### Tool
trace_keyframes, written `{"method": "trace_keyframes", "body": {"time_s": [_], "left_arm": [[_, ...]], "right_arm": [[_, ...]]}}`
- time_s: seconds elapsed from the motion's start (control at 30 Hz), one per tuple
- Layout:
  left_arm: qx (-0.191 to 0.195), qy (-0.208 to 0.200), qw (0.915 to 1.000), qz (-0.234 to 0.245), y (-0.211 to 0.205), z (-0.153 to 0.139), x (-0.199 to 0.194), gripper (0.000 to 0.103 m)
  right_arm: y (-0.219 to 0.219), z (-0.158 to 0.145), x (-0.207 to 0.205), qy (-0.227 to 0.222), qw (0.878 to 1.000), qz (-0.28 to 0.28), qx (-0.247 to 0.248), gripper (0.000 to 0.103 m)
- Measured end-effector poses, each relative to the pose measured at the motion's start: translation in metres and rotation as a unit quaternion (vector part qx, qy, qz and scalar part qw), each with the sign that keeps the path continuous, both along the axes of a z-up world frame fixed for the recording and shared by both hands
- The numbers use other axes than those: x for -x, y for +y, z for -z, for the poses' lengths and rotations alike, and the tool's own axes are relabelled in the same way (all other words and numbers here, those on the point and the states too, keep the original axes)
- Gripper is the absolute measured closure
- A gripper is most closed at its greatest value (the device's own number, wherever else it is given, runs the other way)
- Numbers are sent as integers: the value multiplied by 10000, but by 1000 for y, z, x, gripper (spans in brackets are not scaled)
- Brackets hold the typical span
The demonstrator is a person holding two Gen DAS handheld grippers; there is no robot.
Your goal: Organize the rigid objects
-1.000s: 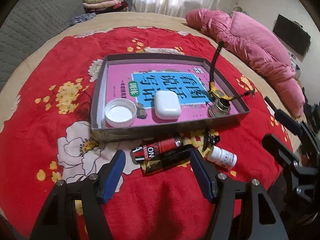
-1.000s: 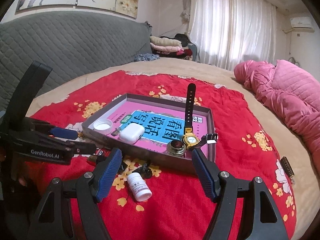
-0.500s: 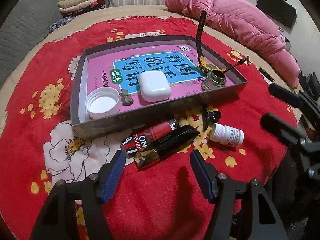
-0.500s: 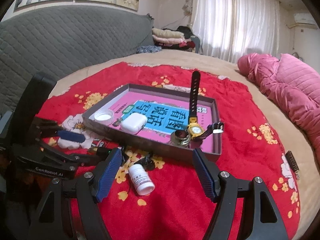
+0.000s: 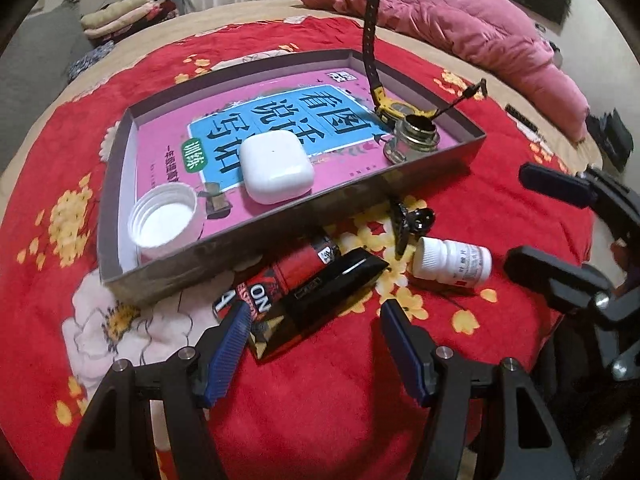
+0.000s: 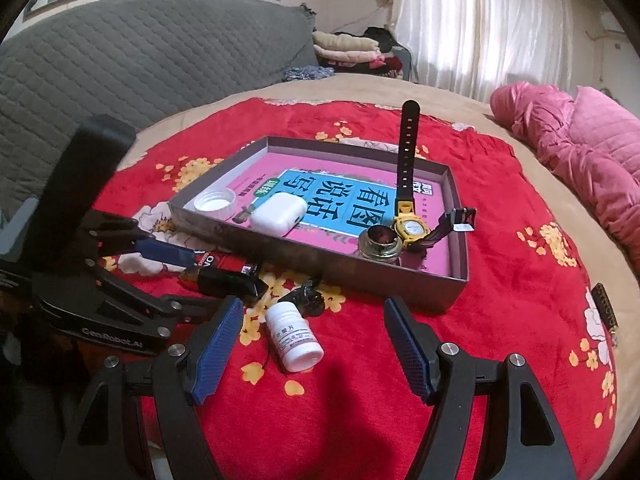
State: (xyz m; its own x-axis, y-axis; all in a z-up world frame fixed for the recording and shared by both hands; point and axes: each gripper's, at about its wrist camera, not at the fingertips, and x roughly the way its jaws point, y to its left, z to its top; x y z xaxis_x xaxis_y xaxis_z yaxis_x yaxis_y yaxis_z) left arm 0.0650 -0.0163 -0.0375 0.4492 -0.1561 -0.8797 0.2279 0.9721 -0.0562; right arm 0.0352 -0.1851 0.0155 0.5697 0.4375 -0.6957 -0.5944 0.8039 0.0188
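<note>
**Both grippers poised over the clutter outside the tray**

Lying on the red bedspread (image 5: pixel 320 420) just in front of the grey tray (image 5: pixel 280 240): a black tube (image 5: pixel 320 296), crossed over a red-and-black tube (image 5: pixel 300 268), long axis running diagonally toward the tray's near wall. Directly ahead of the left gripper (image 5: pixel 314 340), nearly between its fingers; fingers spread wide, holding nothing, touching nothing. Further right, a white pill bottle (image 6: pixel 294 338) on its side, long axis roughly along the right gripper's (image 6: pixel 310 350) line of sight, sitting just ahead of its wide-open, empty fingers. Probably one pickup for each hand.
</note>
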Motion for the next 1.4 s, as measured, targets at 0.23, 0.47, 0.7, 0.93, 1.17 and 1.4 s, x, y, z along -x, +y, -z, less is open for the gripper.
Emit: {"method": "trace_keyframes", "body": {"time_s": [0.23, 0.47, 0.7, 0.93, 1.17, 1.4], "left_arm": [[126, 87, 9993, 337, 0, 0, 1, 37], [283, 219, 9967, 726, -7, -5, 7, 38], [424, 373, 9936, 977, -12, -6, -4, 42], [299, 423, 9935, 1018, -14, 3, -12, 50], [260, 336, 9946, 948, -15, 6, -13, 57], [149, 302, 9943, 1009, -22, 9, -14, 58]], "right_arm": [[-3, 7, -5, 130, 9999, 68, 29, 29], [0, 16, -8, 216, 9995, 36, 208, 29], [7, 33, -11, 248, 9980, -214, 536, 29], [11, 42, -13, 202, 9971, -345, 649, 29], [13, 45, -15, 160, 9969, -416, 642, 29], [16, 48, -14, 166, 9966, -493, 635, 29]]}}
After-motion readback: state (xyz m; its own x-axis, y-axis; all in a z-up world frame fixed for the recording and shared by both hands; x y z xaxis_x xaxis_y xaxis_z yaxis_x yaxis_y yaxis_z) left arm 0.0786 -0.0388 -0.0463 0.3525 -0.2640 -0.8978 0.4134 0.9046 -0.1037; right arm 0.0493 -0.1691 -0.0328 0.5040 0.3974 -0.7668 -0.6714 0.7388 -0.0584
